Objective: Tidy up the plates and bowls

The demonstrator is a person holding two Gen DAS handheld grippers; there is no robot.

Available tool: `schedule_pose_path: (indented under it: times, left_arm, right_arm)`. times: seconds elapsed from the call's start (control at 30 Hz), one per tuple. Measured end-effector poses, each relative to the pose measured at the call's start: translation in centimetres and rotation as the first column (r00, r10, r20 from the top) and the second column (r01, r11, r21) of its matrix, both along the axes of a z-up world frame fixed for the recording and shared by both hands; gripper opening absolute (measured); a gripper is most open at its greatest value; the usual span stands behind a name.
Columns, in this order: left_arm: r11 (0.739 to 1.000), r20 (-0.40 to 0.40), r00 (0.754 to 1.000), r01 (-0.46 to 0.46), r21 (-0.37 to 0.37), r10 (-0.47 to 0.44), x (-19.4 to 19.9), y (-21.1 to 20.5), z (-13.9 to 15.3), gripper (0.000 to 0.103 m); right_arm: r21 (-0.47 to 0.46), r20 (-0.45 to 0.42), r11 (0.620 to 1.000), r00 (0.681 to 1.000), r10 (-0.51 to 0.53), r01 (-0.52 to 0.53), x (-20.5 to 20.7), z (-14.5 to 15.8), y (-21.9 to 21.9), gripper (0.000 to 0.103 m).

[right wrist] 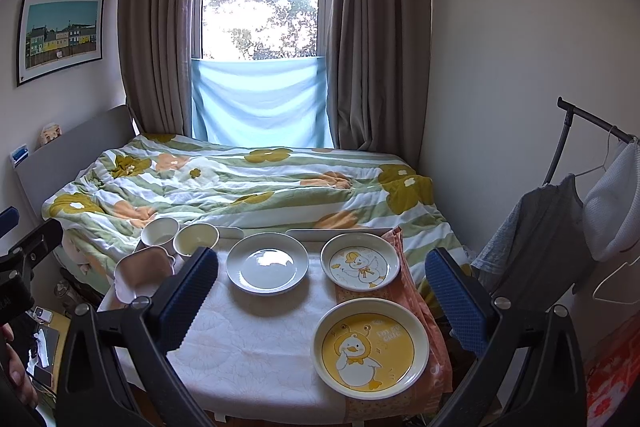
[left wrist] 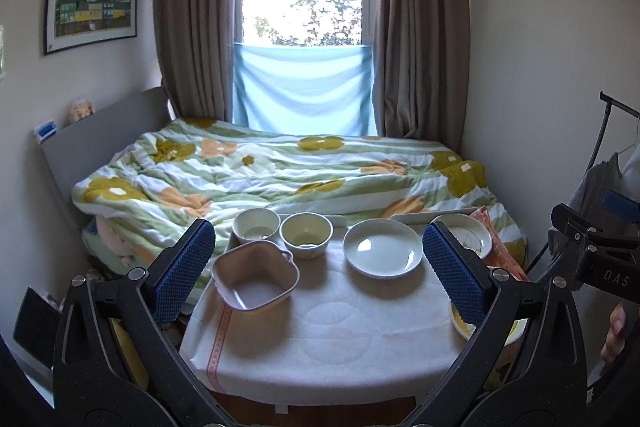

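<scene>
On a small cloth-covered table stand a pink square bowl with handles, two round cream bowls, a plain white plate and a white duck plate. The right wrist view shows the same white plate, the white duck plate and a yellow duck plate near the front right. My left gripper is open and empty above the table's front. My right gripper is open and empty, above the plates.
A bed with a flowered quilt lies right behind the table. A clothes rack with hanging garments stands at the right. Two flat white trays lie at the table's far edge. An orange cloth lies under the duck plates.
</scene>
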State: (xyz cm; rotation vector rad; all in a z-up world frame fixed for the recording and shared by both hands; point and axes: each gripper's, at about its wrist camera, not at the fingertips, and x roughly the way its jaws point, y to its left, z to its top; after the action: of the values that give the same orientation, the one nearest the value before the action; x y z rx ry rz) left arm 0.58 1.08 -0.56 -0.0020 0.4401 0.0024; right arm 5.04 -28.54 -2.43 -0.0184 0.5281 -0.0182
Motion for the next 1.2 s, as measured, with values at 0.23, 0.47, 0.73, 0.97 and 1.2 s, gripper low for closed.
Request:
schedule_pose_path:
  times: [0.23, 0.47, 0.73, 0.97, 1.2]
  left_arm:
    - [1.0, -0.003, 1.0, 0.001, -0.006, -0.001, 0.0, -0.2, -0.2, 0.103]
    - [1.0, -0.004, 1.0, 0.006, -0.009, -0.006, 0.1, -0.1, -0.3, 0.103]
    - [1.0, -0.004, 1.0, 0.006, -0.009, -0.006, 0.1, -0.2, -0.3, 0.103]
    - [1.0, -0.009, 1.0, 0.006, -0.01, -0.006, 0.1, -0.2, -0.4, 0.103]
    - [0.999, -0.076, 0.996, 0.054, 0.0, -0.054, 1.6, -1.4, -1.7, 0.103]
  right_arm:
    - [-0.002, -0.003, 1.0, 1.0, 0.001, -0.001, 0.0, 0.0, 0.0, 0.103]
    - [-0.003, -0.004, 1.0, 1.0, -0.005, 0.005, -0.1, -0.2, -0.3, 0.103]
    - [-0.003, -0.006, 1.0, 1.0, -0.004, 0.004, -0.1, -0.1, -0.3, 0.103]
    - [-0.008, -0.005, 1.0, 1.0, -0.002, 0.002, -0.1, -0.1, -0.2, 0.103]
    - [-0.025, -0.005, 0.999, 0.999, -0.045, 0.045, -0.4, -0.1, -0.8, 0.103]
